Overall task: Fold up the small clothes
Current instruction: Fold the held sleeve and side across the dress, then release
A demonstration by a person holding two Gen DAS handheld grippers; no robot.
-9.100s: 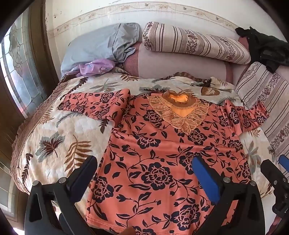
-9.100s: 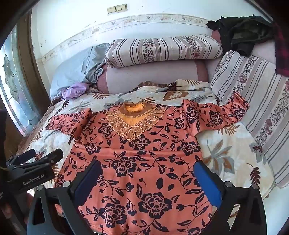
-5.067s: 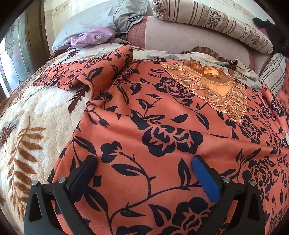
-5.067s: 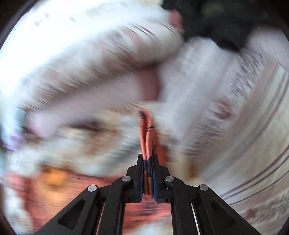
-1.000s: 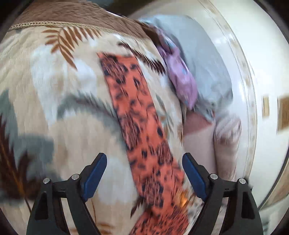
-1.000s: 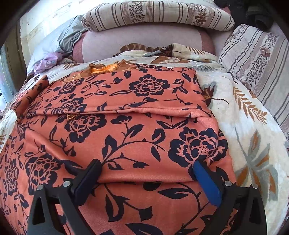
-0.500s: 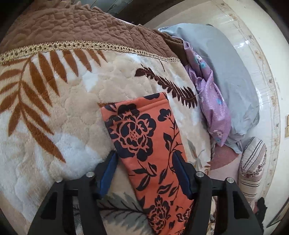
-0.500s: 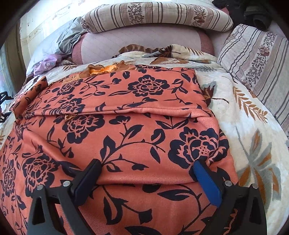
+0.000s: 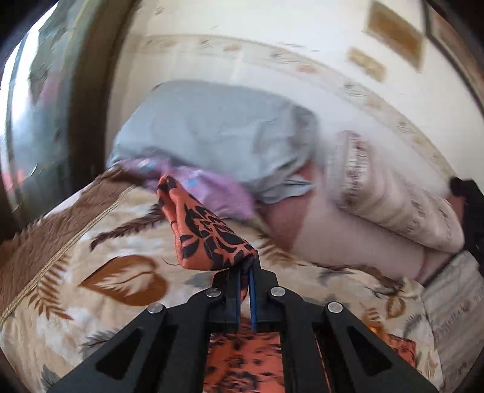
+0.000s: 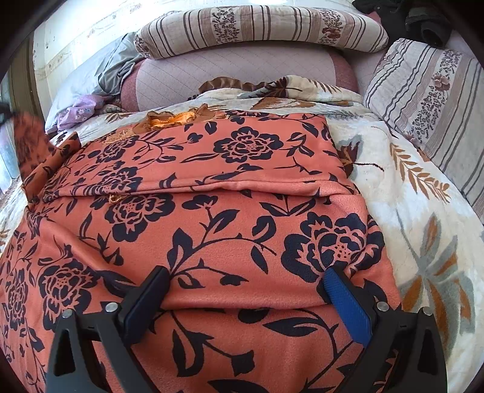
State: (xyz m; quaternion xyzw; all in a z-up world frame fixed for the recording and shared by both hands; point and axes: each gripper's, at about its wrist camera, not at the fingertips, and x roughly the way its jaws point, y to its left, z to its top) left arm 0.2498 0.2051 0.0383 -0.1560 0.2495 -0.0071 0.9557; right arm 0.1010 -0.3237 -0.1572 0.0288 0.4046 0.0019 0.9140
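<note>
We see a bed covered by a plush cream quilt with brown and grey leaf prints (image 10: pixel 417 193). Ahead of both grippers lie a long striped bolster pillow (image 10: pixel 260 27), a grey cloth bundle (image 9: pixel 211 133) and a crumpled lilac floral cloth (image 9: pixel 205 187); dark clothes (image 10: pixel 423 21) sit far right.

The left gripper (image 9: pixel 245 272) has just been closing and now pinches the sleeve of the orange blouse with navy flowers (image 10: pixel 211 211). That sleeve (image 9: pixel 205 235) rises ahead of it, long axis running up and leftward, clear of the quilt, blurred.

The right gripper (image 10: pixel 245 287) hangs with its 2 fingers spread wide over the blouse body, gripping nothing. The smooth fabric lies flat beneath it, the right sleeve folded across, the gold lace collar (image 10: pixel 175 118) pointing away.
</note>
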